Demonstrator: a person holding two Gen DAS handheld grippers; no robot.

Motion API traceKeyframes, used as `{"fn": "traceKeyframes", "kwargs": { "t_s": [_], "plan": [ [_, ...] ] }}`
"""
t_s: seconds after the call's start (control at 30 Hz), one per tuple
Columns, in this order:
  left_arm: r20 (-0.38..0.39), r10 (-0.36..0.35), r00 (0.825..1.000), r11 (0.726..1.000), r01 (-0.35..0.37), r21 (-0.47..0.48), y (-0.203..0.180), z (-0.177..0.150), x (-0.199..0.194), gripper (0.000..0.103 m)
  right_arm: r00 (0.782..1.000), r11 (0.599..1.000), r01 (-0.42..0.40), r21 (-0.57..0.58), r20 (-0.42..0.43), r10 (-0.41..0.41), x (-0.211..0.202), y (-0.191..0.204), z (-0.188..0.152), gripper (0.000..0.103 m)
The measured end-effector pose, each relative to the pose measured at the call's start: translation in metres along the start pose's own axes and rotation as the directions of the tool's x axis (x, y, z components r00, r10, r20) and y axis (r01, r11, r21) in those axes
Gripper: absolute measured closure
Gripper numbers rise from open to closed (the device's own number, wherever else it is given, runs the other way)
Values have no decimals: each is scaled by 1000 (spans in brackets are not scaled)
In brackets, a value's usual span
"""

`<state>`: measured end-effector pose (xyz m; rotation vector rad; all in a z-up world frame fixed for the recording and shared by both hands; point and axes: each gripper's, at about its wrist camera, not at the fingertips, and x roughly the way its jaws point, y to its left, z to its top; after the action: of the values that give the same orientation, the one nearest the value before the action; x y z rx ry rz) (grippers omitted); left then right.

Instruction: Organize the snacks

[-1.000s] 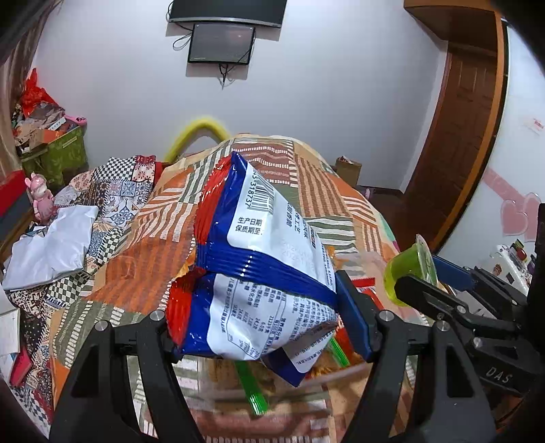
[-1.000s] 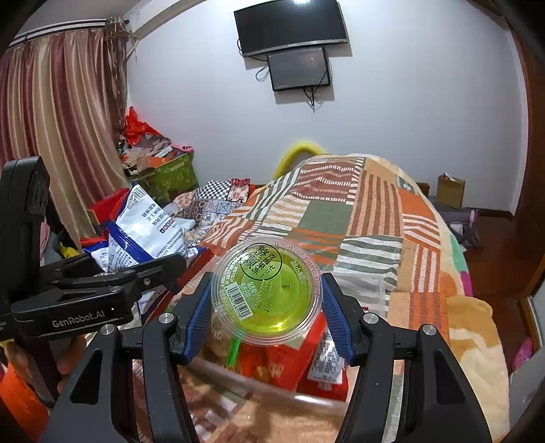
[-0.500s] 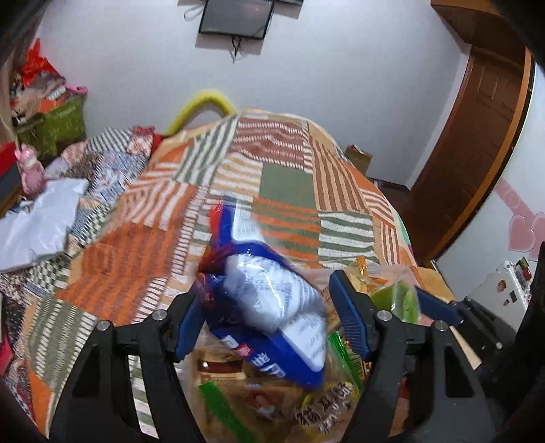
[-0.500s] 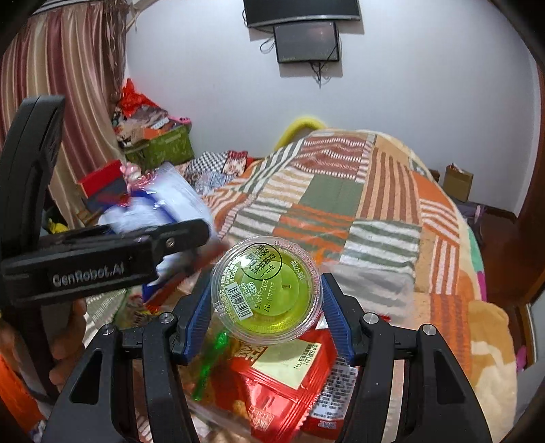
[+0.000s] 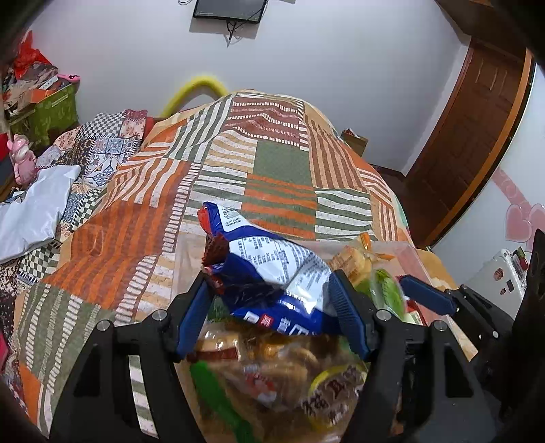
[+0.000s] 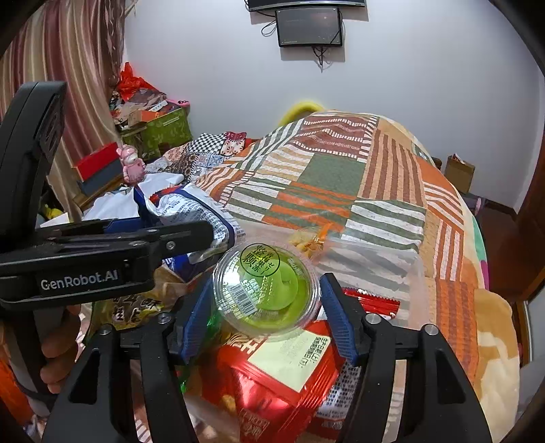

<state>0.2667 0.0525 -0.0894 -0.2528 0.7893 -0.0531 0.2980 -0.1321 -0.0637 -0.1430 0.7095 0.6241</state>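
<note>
Patchwork quilt on bed, wall TV behind

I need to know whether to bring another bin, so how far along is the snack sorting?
Done: several packets, including a red packet, already lie in the clear bin. In hand: the left gripper holds a blue and white bag and the right gripper a green jelly cup, both over the bin. Left: releasing both.

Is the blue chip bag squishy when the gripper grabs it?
Probably. The blue chip bag looks crumpled and dented between the left gripper fingers, so it likely bends easily. It seems puffy, so probably light. Its shiny wrapper might slip.
</note>
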Motion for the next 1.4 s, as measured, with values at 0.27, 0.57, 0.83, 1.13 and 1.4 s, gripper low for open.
{"fn": "traceKeyframes", "kwargs": {
  "t_s": [0.27,0.57,0.83,1.13,1.4],
  "plan": [
    [35,11,999,1000,-12,25,-3,-7,-35,34,999,1000,8,15,42,-8,-30,1,-2,39],
    [123,-5,992,998,-4,69,-19,-21,-96,34,993,999,1,42,114,-6,-84,4,-5,39],
    [220,-24,975,995,3,97,-29,-41,-150,30,980,998,23,50,199,-32,-130,14,-11,36],
    [376,9,926,981,-81,175,-47,-68,-202,14,948,993,84,82,300,-105,-168,31,-23,20],
    [442,28,896,972,-128,197,-52,-89,-220,3,923,984,146,106,345,-174,-180,44,-36,10]
  ]
}}
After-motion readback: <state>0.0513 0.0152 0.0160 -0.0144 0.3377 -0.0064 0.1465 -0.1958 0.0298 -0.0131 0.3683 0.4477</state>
